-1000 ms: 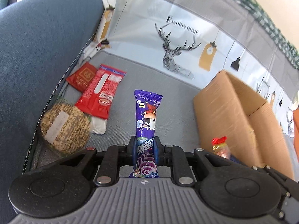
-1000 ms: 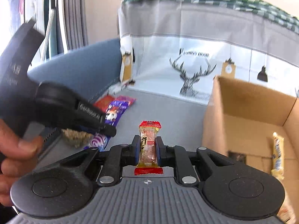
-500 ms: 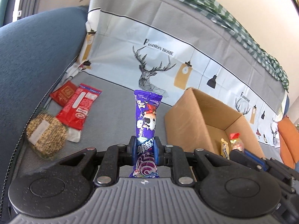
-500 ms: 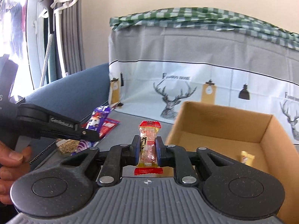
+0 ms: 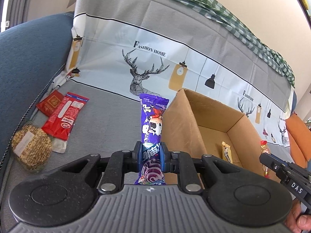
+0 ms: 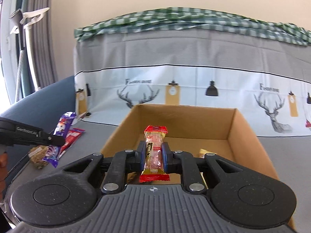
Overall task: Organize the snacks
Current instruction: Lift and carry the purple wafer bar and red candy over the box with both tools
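My left gripper is shut on a purple snack bar that stands upright between its blue pads, just left of the open cardboard box. My right gripper is shut on a small red-and-gold candy, held over the near edge of the same box. A yellow wrapped snack lies inside the box. The right gripper's candy also shows at the right of the left wrist view. The left gripper with its purple bar appears at the left of the right wrist view.
On the grey sofa seat left of the box lie a long red packet, a dark red sachet and a round grain cake. A blue armrest rises on the left. A deer-print cover drapes the backrest.
Both grippers have swung right toward the box, each keeping its snack. The box interior has come into view, and the right gripper now sits over the box's near edge.
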The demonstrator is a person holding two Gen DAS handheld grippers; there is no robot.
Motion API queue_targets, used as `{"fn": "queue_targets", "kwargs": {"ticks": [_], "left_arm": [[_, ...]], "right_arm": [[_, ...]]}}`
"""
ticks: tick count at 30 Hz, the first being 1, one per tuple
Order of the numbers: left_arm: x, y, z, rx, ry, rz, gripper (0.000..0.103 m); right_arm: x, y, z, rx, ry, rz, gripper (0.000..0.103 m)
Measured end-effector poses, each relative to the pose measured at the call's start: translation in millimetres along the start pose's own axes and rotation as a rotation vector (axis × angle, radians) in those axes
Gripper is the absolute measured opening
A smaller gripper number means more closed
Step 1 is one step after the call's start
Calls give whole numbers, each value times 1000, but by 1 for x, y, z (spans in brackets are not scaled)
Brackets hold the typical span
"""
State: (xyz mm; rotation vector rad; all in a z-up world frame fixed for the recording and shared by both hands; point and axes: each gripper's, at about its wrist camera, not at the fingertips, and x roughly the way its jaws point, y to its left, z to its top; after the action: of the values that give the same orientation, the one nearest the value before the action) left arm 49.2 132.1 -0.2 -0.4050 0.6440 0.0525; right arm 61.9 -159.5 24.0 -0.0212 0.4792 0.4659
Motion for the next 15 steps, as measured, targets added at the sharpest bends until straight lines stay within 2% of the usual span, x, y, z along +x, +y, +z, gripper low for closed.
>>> {"fn": "queue_targets", "kwargs": {"ticks": [9,15], "left_arm": [[4,-10,0,-3,-13,-22,19],[0,-21,0,-12,-60,-58,19]], "right_arm": [[-4,-16,-2,23,-18,-26,18],[-7,-21,-1,30,-33,-33,18]]}}
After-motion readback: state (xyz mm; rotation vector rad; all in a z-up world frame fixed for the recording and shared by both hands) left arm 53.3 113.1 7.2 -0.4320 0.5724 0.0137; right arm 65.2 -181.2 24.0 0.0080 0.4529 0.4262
